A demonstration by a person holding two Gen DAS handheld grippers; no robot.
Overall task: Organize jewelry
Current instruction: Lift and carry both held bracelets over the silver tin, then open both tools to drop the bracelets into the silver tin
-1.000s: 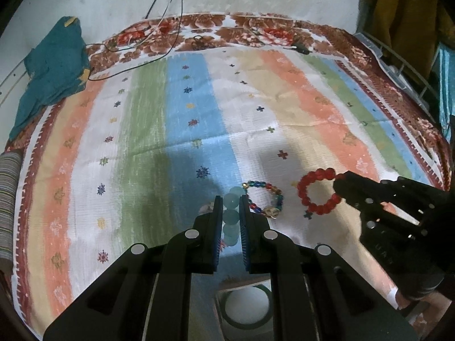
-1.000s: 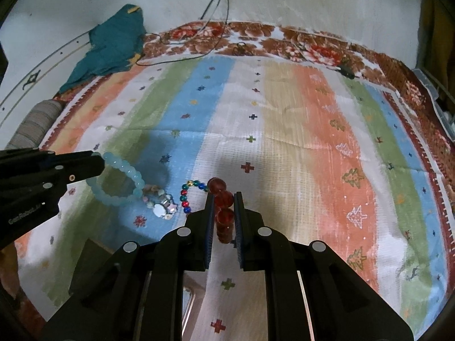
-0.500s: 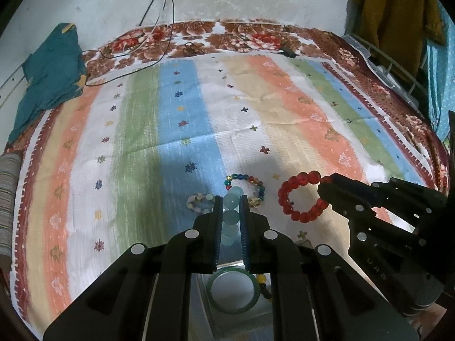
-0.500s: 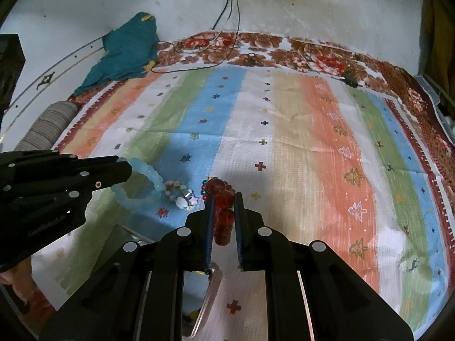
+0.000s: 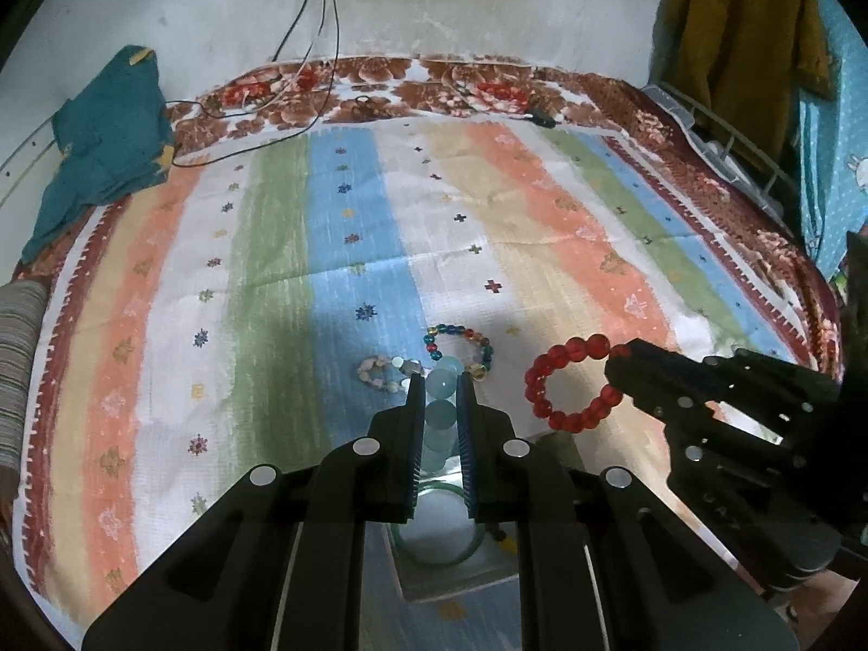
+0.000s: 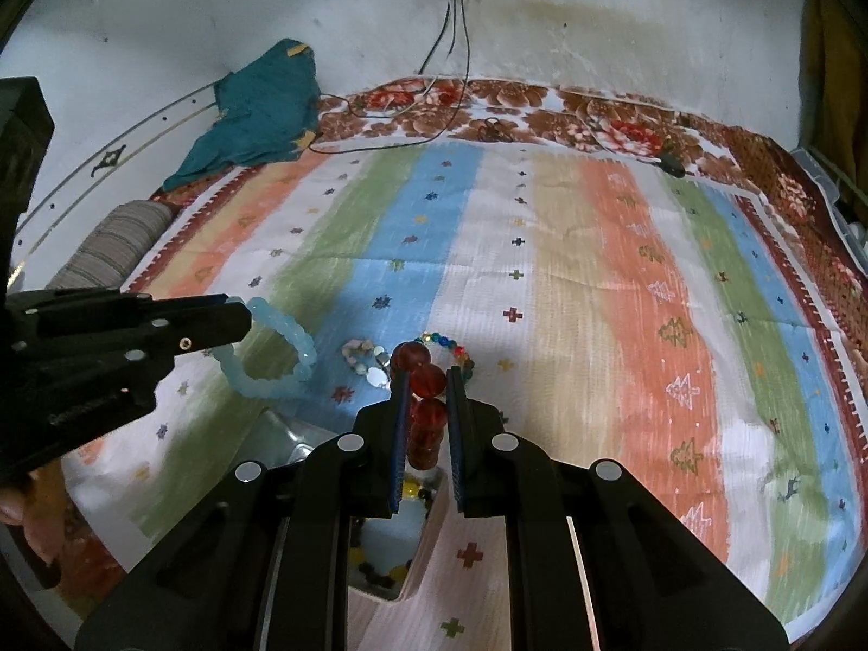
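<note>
My left gripper [image 5: 440, 380] is shut on a pale blue bead bracelet [image 5: 440, 409], held above the bedspread; the bracelet also shows in the right wrist view [image 6: 271, 350]. My right gripper [image 6: 426, 377] is shut on a red bead bracelet [image 6: 426, 380], seen as a ring in the left wrist view [image 5: 569, 380]. A multicolour bead bracelet [image 5: 461, 344] and a pale stone bracelet [image 5: 382, 371] lie on the blue stripe. Below the grippers is an open box [image 5: 428, 580] holding a green bangle [image 5: 434, 556] and dark beads [image 6: 380, 578].
A striped bedspread [image 5: 271, 271] covers the bed. A teal cloth [image 5: 103, 135] lies at the far left corner. Cables [image 5: 304, 81] run from a wall socket. A striped bolster [image 5: 16, 336] lies at the left edge. Clothes [image 5: 732, 27] hang at the right.
Both grippers have pulled back and risen with their bracelets. The open box with the green bangle has come into view beneath them. The two bracelets on the bed stayed put.
</note>
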